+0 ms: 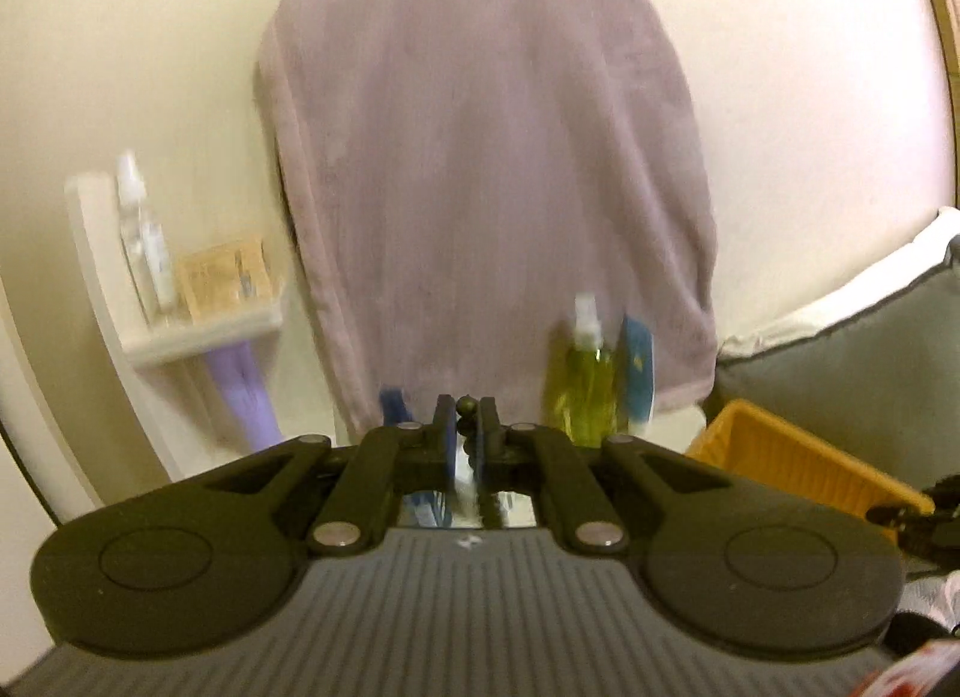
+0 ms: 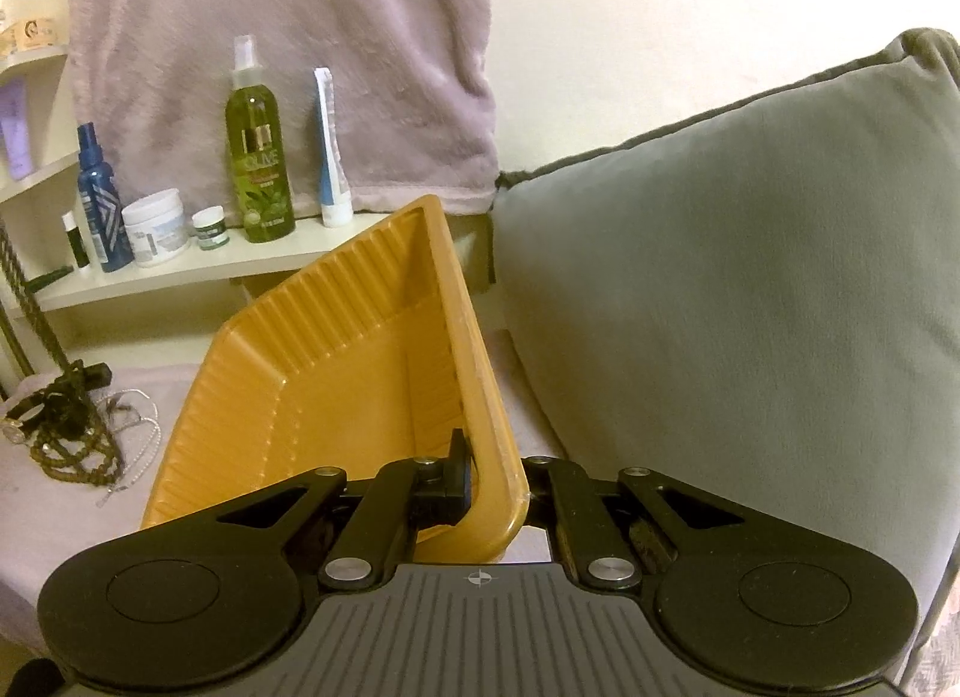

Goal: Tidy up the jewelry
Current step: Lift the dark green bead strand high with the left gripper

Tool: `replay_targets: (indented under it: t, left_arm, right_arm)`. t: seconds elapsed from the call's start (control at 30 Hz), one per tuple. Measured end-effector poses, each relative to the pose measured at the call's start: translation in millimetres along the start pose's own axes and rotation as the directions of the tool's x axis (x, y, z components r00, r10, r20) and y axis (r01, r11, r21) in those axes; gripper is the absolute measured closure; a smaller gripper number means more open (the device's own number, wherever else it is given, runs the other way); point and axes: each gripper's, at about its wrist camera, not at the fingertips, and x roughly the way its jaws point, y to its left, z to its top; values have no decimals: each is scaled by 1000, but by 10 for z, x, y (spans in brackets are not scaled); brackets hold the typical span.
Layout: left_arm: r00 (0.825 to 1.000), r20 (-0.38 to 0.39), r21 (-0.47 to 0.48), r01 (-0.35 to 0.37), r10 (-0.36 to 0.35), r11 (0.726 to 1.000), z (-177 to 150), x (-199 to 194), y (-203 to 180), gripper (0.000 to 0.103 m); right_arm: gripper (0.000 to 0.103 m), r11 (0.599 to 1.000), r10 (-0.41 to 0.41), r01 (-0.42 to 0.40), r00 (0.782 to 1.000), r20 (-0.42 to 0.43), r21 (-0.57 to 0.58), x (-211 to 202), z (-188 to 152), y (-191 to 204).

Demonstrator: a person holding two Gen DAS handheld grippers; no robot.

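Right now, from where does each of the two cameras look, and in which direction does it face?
Left wrist: sits on the left gripper, faces the wall with the hanging towel; blurred. Its own closed fingers pinch something small and dark; the other gripper's tip shows at right.
Right wrist: sits on the right gripper, faces the yellow tray, the grey cushion and the jewelry pile. Its own fingers clamp the tray's rim.
Shared: towel, green bottle, tray, cushion.

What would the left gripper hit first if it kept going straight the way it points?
Probably the hanging mauve towel dead ahead of the left gripper, which is shut on a small dark bead; depth is unclear through the blur.
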Motion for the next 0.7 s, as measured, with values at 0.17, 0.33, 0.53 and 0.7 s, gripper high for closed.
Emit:
replay_targets:
  t: [0.17,0.33,0.53,0.7]
  left_arm:
    - [999,46,32,-3,1,999,257,-126,-46,98]
    - [997,82,44,1,-4,999,494,-209,-86,98]
    - [994,110,49,1,-7,999,749,-268,-101,98]
    - [991,134,51,5,-12,999,931,-298,-112,98]
  right_arm:
    - [97,1000,-1,1,1000,8,3,-16,-14,1]
    - [97,1000,1,-1,1000,19,0,-28,-4,1]
    - [96,1000,1,-1,1000,29,-4,-41,17,6]
    - [96,1000,5,-5,999,35,-4,-46,33,12]
